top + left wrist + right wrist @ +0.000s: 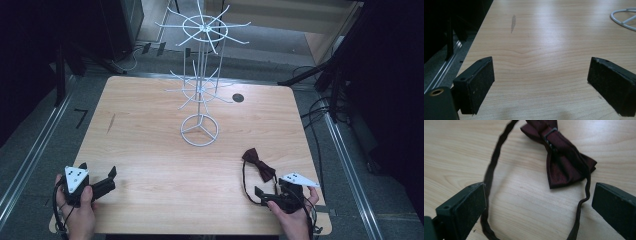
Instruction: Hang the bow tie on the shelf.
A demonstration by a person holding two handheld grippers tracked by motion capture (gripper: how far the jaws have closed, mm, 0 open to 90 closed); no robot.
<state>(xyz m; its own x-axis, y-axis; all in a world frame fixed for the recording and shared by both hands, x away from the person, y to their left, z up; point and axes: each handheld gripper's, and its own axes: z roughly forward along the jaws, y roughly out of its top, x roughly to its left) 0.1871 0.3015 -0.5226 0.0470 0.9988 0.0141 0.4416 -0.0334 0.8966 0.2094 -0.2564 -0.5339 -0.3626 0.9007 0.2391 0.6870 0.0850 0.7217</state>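
Observation:
A dark red bow tie (259, 164) (562, 157) with a thin dark strap (491, 167) looped behind it lies flat on the wooden table at the front right. My right gripper (270, 192) (539, 215) sits just in front of it, open, its jaws spread to either side of the strap loop and holding nothing. My left gripper (97, 176) (541, 85) rests at the front left corner of the table, open over bare wood. A white wire display rack (201, 75) with two tiers of hooks stands at the table's middle back.
The rack's round wire base (200, 131) (624, 18) rests on the wooden table (150, 150). A round cable hole (238, 97) is in the top at the back right. Metal floor rails (30, 150) and cables (315, 115) run along both sides.

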